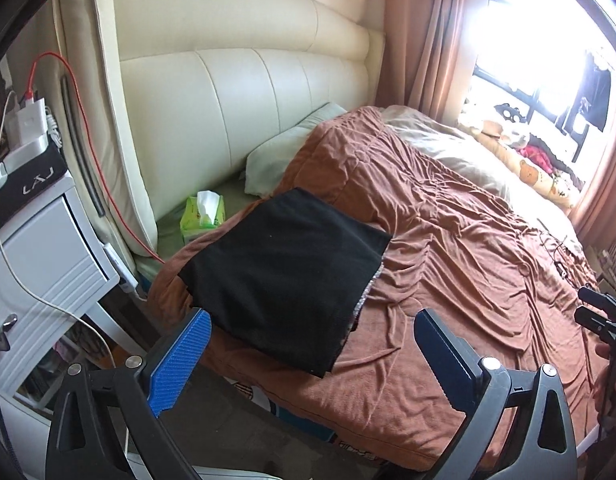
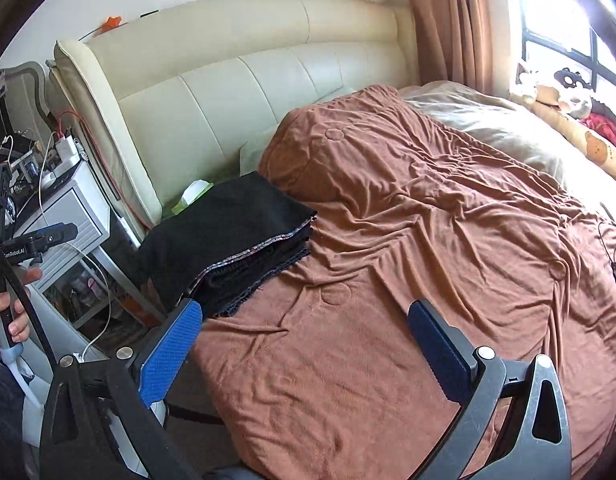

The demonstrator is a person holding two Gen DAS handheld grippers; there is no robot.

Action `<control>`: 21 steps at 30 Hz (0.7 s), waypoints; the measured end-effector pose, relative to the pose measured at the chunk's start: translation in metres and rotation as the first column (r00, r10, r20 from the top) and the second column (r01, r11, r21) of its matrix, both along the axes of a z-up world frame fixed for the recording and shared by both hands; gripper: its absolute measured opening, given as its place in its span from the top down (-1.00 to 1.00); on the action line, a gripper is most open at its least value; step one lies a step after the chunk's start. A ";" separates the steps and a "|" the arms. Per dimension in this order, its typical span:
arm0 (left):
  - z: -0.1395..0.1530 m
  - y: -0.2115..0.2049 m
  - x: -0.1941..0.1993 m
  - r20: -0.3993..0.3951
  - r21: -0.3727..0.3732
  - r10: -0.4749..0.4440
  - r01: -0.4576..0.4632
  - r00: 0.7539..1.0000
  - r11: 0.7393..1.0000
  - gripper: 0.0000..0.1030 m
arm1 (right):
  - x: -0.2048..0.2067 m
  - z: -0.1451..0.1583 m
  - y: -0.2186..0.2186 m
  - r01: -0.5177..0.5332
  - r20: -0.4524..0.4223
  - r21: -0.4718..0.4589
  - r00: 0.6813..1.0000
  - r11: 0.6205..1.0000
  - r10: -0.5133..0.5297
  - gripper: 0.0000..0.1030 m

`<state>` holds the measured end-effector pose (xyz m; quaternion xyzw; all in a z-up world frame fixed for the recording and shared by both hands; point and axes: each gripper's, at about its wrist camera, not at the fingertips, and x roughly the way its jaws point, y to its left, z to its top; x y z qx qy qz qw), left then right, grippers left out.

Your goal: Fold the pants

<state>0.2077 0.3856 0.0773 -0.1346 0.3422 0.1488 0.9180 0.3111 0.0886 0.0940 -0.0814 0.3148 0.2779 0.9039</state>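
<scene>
Holding both tools above the near edge of the bed (image 1: 448, 240), you have nothing between either pair of jaws. Your left gripper (image 1: 308, 332) stands wide open, its blue ribbed pads spread far apart, and the black pants (image 1: 284, 272) lie just beyond it, apart from the pads. Your right gripper (image 2: 304, 328) is spread just as wide, with only the brown blanket (image 2: 408, 220) showing in the gap.

The pants are folded into a flat, roughly rectangular stack resting on the brown blanket at the bed's near left corner, close to the cream padded headboard (image 1: 236, 92). From your right wrist view you can see the stacked layers along the pants' open edge, with a thin patterned strip showing between them. A green tissue box (image 1: 202, 216) sits just behind the pants, between them and the headboard, beside a pale pillow (image 1: 288, 148).

To the left of the bed stands a white nightstand (image 1: 40, 248) with chargers on top and a red cable (image 1: 92, 152) running down past the headboard. Your left hand (image 2: 4, 320) shows at the left edge of the right wrist view, wrapped around the handle. Stuffed toys (image 2: 568, 100) lie along the bright window at the far side.
</scene>
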 end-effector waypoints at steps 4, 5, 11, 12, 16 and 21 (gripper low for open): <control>0.012 -0.026 -0.013 0.028 0.026 -0.032 0.031 0.999 0.999 -0.99 | -0.026 0.008 -0.024 0.013 0.025 0.011 1.000 1.000 -0.014 -1.00; 0.015 -0.033 -0.016 0.036 0.027 -0.044 0.043 0.998 0.999 -0.99 | -0.031 0.010 -0.029 0.014 0.026 0.018 1.000 1.000 -0.014 -1.00; 0.029 -0.067 -0.033 0.069 0.037 -0.091 0.089 0.993 0.995 -0.99 | -0.069 0.020 -0.064 0.038 0.061 0.043 0.997 0.998 -0.041 -1.00; 0.031 -0.073 -0.035 0.074 0.046 -0.096 0.093 0.993 0.995 -0.99 | -0.076 0.021 -0.069 0.041 0.063 0.048 0.997 0.998 -0.044 -1.00; 0.040 -0.098 -0.051 0.103 0.070 -0.120 0.113 0.987 0.991 -0.99 | -0.101 0.025 -0.086 0.055 0.099 0.048 0.993 0.997 -0.060 -1.00; 0.044 -0.122 -0.066 0.119 0.072 -0.148 0.140 0.982 0.988 -0.99 | -0.131 0.026 -0.107 0.071 0.125 0.062 0.989 0.996 -0.078 -1.00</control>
